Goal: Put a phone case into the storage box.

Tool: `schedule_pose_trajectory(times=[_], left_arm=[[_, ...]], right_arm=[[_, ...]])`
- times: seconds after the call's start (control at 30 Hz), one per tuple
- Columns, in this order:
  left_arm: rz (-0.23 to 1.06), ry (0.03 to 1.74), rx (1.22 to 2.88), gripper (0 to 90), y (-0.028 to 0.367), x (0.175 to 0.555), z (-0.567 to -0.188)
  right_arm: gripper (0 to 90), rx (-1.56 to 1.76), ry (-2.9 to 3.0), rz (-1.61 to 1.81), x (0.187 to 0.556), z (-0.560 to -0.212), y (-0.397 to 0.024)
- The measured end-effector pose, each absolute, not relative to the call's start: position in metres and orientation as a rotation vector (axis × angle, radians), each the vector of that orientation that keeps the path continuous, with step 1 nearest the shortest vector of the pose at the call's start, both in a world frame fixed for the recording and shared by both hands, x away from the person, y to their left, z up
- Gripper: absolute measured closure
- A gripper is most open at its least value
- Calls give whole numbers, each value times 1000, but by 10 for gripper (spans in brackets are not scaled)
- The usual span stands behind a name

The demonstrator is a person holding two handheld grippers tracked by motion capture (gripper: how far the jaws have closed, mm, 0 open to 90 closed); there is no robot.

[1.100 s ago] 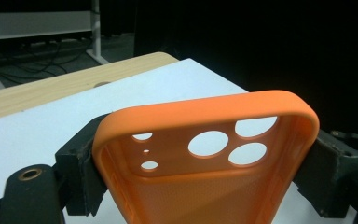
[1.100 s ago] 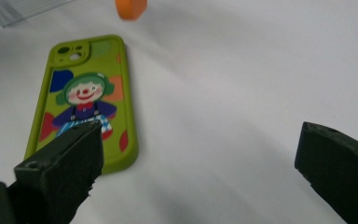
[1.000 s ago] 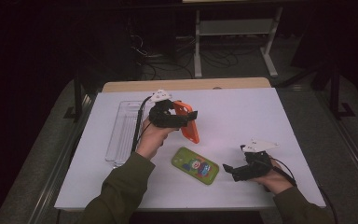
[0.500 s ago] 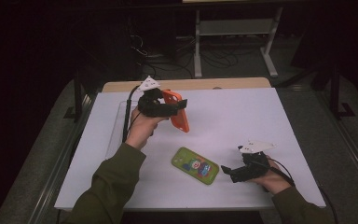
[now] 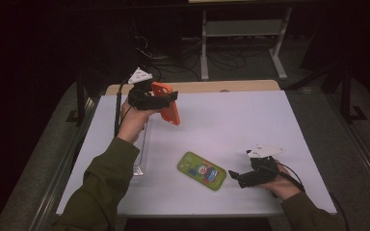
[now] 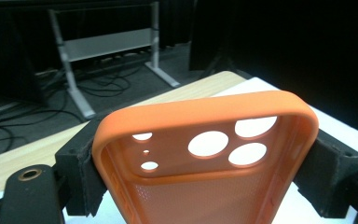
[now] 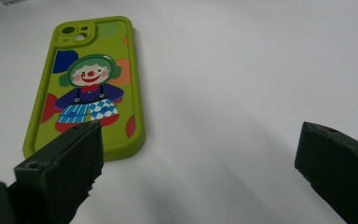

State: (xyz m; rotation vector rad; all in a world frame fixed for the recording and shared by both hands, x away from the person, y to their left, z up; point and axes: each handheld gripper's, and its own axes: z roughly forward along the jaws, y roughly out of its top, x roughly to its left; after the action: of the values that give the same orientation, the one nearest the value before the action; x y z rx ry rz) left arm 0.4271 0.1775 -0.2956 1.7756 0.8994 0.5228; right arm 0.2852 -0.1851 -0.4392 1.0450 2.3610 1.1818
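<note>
An orange phone case [image 5: 167,102] hangs in the air over the table's far left, clamped across its width by my left gripper [image 5: 166,98]. In the left gripper view the orange phone case [image 6: 205,154] shows its hollow inside and camera cut-outs, both pads pressing its sides. A green phone case [image 5: 202,170] with a clown picture lies flat near the front middle. My right gripper [image 5: 236,177] rests on the table just right of it, jaws wide apart. In the right gripper view the green phone case [image 7: 91,84] lies ahead to the left, outside the open jaws.
A clear plastic tray [image 5: 142,149] lies along the left side of the white table [image 5: 250,120], partly under my left forearm. A wooden strip [image 5: 221,86] borders the far edge. Beyond it stand a metal rack [image 5: 243,29] and floor cables.
My left gripper has carried the orange case up and toward the far left of the table. The right gripper and the green case have stayed put.
</note>
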Motion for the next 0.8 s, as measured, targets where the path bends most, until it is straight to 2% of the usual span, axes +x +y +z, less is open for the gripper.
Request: schedule_pose_trajectory(times=[0.33,0.8], left_arm=[[648,1022,1744,157,209,444,-287],[780,1208,1721,156,239,463,-298]], right_arm=[[6,1038,2358,1177,286,-439,-186],[6,1065,2350,1185,286,-439,-186]])
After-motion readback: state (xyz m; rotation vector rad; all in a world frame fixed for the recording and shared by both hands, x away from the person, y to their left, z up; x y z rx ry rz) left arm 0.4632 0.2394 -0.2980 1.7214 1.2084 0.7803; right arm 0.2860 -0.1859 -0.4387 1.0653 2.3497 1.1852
